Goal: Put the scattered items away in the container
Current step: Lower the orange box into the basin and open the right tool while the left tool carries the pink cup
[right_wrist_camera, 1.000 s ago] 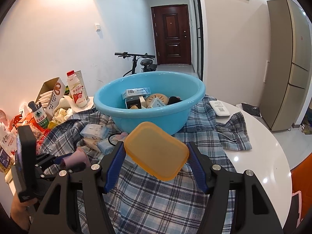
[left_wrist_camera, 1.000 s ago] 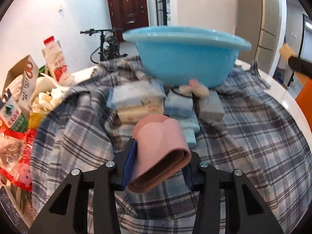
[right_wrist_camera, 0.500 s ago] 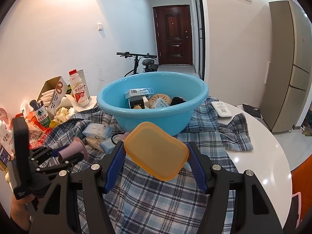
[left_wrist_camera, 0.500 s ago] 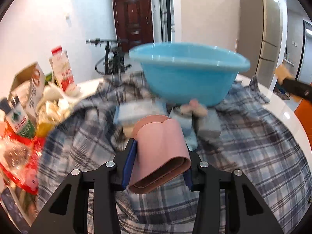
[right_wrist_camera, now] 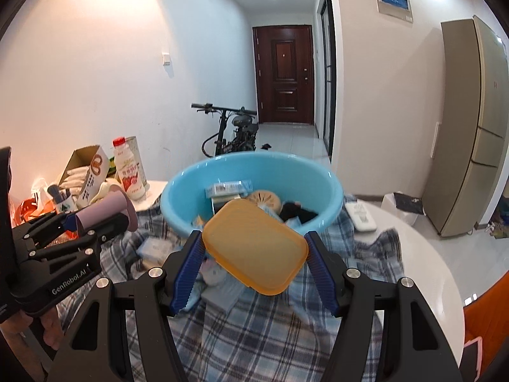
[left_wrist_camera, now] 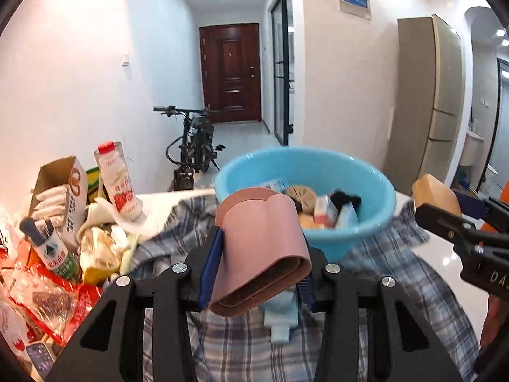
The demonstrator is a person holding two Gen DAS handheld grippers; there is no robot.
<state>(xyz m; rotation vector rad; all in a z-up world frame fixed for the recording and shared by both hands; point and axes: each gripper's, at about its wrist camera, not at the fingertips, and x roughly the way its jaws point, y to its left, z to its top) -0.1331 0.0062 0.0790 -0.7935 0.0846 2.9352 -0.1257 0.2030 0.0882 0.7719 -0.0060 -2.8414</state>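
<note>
left gripper point(left_wrist_camera: 259, 262): clamped on a pink folded case point(left_wrist_camera: 259, 251), pinched at its sides between the blue pads; the case sticks forward toward 12 o'clock in the left wrist view, raised above the cloth
right gripper point(right_wrist_camera: 254, 256): closed on an orange lid-like box point(right_wrist_camera: 256, 245), held flat and tilted between the ribbed blue pads, lifted clear of the cloth
blue basin point(right_wrist_camera: 178, 197): the container; at 12 o'clock in both wrist views, standing on the plaid cloth point(right_wrist_camera: 254, 334), just beyond each held item
already in the basin: a barcoded packet point(right_wrist_camera: 227, 187), a round tan piece point(right_wrist_camera: 264, 200), something black point(right_wrist_camera: 297, 211) and a few small packs, so a fair part of the tidying looks done
left on the cloth: pale blue packets point(right_wrist_camera: 152, 246) at 9 to 10 o'clock of the orange box in the right wrist view, near the basin's foot; more lie hidden under the held items, and their count cannot be told
white remote point(right_wrist_camera: 361, 216): at 2 o'clock in the right wrist view, on the table just beside the basin; whether it belongs to the task is unclear
side clutter: a milk bottle point(left_wrist_camera: 116, 180), an open carton point(left_wrist_camera: 60, 187) and snack bags point(left_wrist_camera: 41, 299) at 9 o'clock in the left wrist view, well apart from the basin
progress: mid-task by my reading; two items are in hand and not yet dropped, and several packets wait to be picked up
next need: each item must clear the rim before release
</note>
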